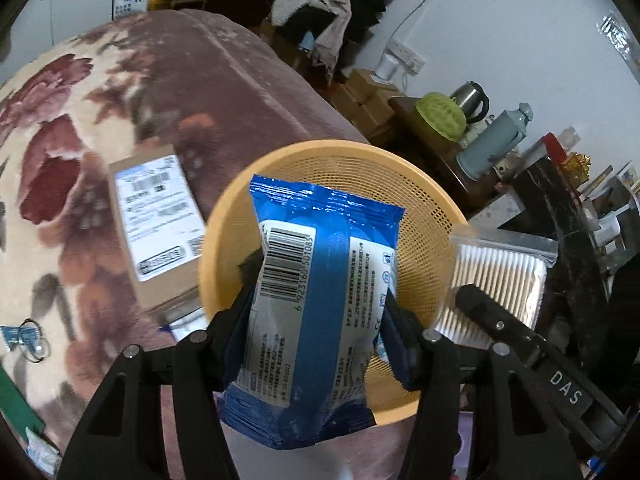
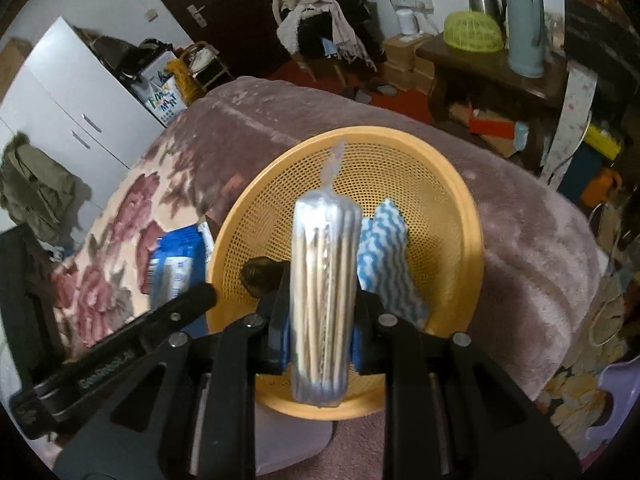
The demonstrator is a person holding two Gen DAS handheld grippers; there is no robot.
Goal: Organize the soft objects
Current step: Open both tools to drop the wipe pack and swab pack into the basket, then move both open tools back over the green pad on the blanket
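My left gripper (image 1: 316, 312) is shut on a blue and white wet-wipes pack (image 1: 316, 280) and holds it over the orange mesh basket (image 1: 432, 216) on the floral blanket. My right gripper (image 2: 322, 320) is shut on a clear bag of cotton swabs (image 2: 324, 276), held edge-on over the same basket (image 2: 440, 184). In the left wrist view the swab bag (image 1: 500, 280) shows at the basket's right rim. In the right wrist view the wipes pack (image 2: 176, 264) shows at the basket's left. A blue-and-white wavy cloth (image 2: 384, 252) and a dark object (image 2: 260, 276) lie inside the basket.
A cardboard parcel with a label (image 1: 160, 224) lies on the blanket (image 1: 60, 140) left of the basket. A key ring (image 1: 34, 344) lies at the far left. A side table (image 2: 480, 64) with a green cover, kettle and thermos stands behind. A clothes-laden chair (image 2: 320, 20) is farther back.
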